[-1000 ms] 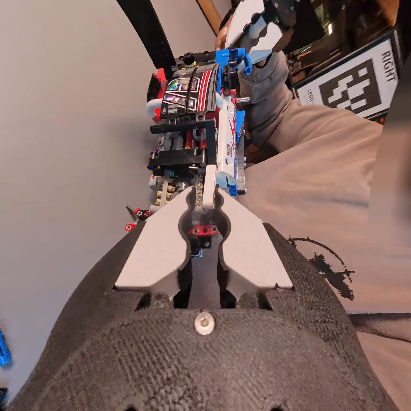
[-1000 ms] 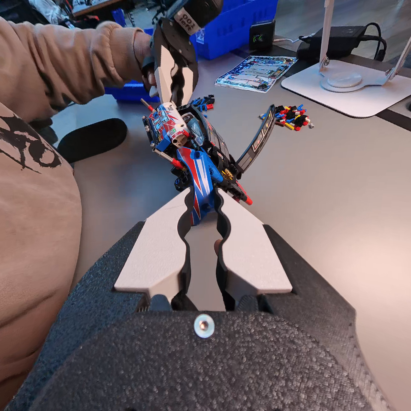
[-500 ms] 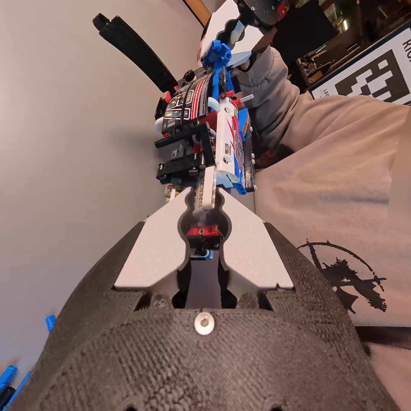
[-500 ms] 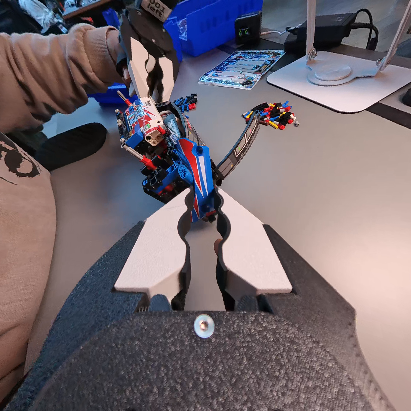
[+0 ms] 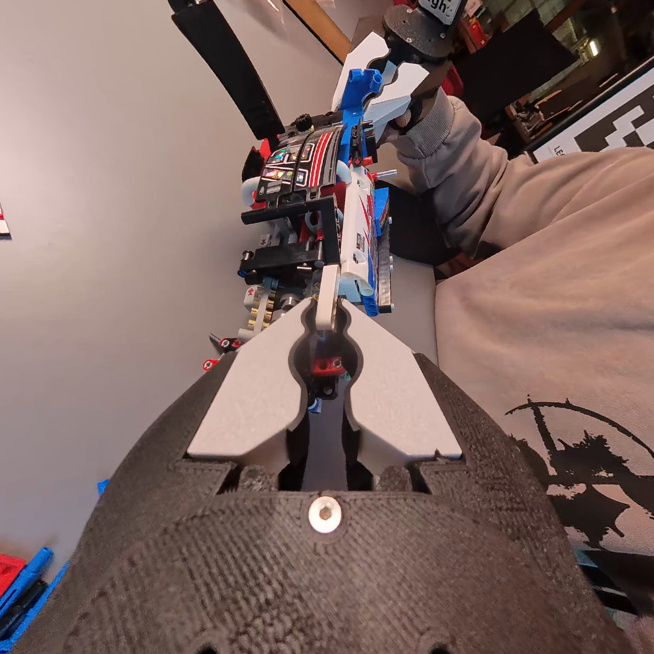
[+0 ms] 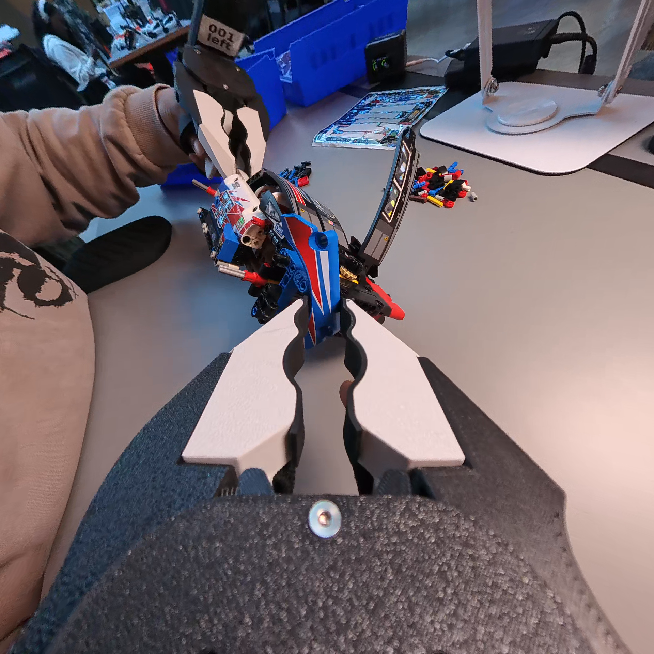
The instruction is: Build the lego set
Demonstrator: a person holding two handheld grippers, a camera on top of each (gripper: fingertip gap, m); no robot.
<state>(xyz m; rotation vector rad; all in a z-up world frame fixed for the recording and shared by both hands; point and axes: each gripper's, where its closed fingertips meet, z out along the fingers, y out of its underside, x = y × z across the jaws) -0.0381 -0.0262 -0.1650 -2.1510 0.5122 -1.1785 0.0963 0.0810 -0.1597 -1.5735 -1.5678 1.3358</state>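
Observation:
The lego model (image 6: 283, 240), a blue, red, white and black vehicle, is held between both grippers low over the grey table (image 6: 531, 318). My right gripper (image 6: 323, 311) is shut on the model's blue and red striped panel. My left gripper (image 5: 325, 311) is shut on a white beam at the model's other end (image 5: 311, 198). A black curved panel (image 6: 393, 198) stands hinged up from the model; it also shows in the left wrist view (image 5: 226, 70). The left gripper (image 6: 230, 152) shows in the right wrist view, and the right gripper (image 5: 375, 88) in the left wrist view.
A pile of small loose pieces (image 6: 439, 184) lies behind the model, with a smaller heap (image 6: 297, 171) nearer. An instruction booklet (image 6: 378, 116), blue bins (image 6: 318, 53) and a white lamp base (image 6: 531, 120) stand farther back. A black pad (image 6: 116, 247) lies left. Blue and red parts (image 5: 21, 580) lie by the left gripper. Some 20 cm of space lies between my two pairs of fingers.
The model has turned between the two grippers, and its black curved panel now stands more upright. Both grippers keep their hold.

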